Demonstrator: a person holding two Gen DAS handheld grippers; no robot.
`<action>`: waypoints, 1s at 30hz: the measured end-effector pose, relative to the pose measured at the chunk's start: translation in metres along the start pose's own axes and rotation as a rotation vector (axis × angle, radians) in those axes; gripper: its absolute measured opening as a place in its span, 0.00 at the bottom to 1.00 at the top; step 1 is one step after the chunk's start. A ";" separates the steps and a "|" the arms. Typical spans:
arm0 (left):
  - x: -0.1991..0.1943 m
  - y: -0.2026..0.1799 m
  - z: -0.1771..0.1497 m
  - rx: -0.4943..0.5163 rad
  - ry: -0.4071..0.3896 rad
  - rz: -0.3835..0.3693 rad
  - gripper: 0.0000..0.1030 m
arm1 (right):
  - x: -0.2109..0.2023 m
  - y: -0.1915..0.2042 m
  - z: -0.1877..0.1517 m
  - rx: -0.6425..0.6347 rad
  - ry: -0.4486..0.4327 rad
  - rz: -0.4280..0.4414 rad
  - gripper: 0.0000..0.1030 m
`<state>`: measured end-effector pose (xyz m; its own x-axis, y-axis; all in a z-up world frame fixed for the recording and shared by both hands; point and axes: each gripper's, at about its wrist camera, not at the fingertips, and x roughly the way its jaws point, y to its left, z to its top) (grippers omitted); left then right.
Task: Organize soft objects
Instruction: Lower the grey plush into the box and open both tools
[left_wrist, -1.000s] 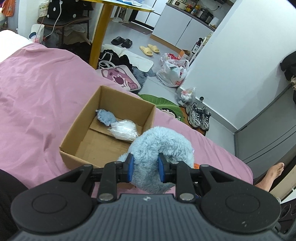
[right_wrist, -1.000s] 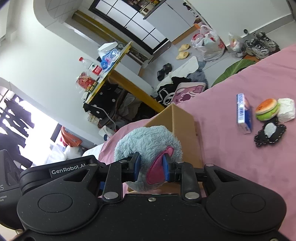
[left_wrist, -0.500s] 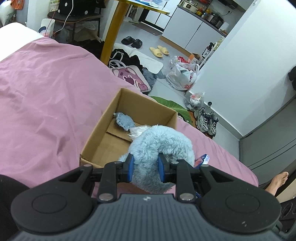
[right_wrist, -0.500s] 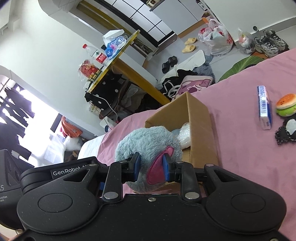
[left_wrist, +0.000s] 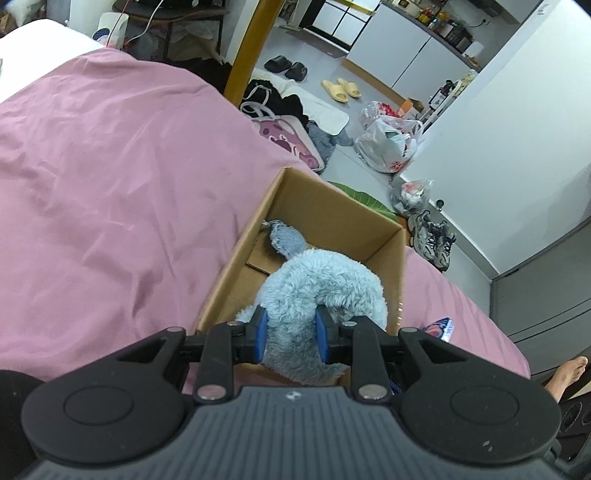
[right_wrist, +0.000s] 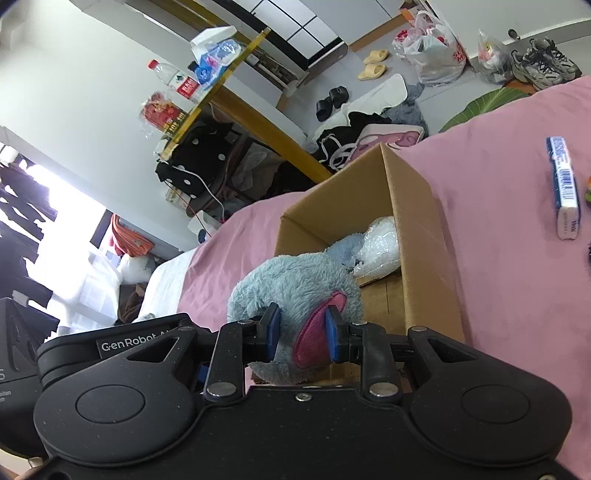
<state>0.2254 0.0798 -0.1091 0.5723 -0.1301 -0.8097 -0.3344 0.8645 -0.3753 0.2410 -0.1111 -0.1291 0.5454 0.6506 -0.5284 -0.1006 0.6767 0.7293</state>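
Left wrist: left gripper clamped on the blue plush toy, blue pads pressed into the fur on both sides, jaws narrowed to the width of the pinched fold. Toy sits over the near end of the open cardboard box, which rests on the pink bedsheet. Inside the box, far end: a small grey-blue fuzzy piece. A blue-white packet lies on the sheet just right of the box.

Right wrist: right gripper also closed on the same plush toy, one pad in the blue fur, the other against its pink felt patch. Toy hangs over the box opening at the near end. A white bubble-wrap bundle lies in the box beyond it. A blue-white carton lies on the sheet, well apart from the box.
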 end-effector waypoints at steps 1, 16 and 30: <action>0.002 0.002 0.001 -0.002 0.003 0.005 0.25 | 0.004 0.001 0.001 0.003 0.004 -0.002 0.25; 0.006 0.009 0.017 0.019 0.000 0.090 0.35 | 0.005 0.006 0.000 -0.003 0.001 -0.040 0.49; -0.023 -0.017 0.006 0.106 -0.062 0.142 0.79 | -0.033 0.015 0.002 -0.078 -0.083 -0.101 0.72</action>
<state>0.2221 0.0713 -0.0817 0.5716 0.0240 -0.8202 -0.3357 0.9189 -0.2071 0.2232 -0.1233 -0.0994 0.6224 0.5492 -0.5577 -0.1044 0.7644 0.6362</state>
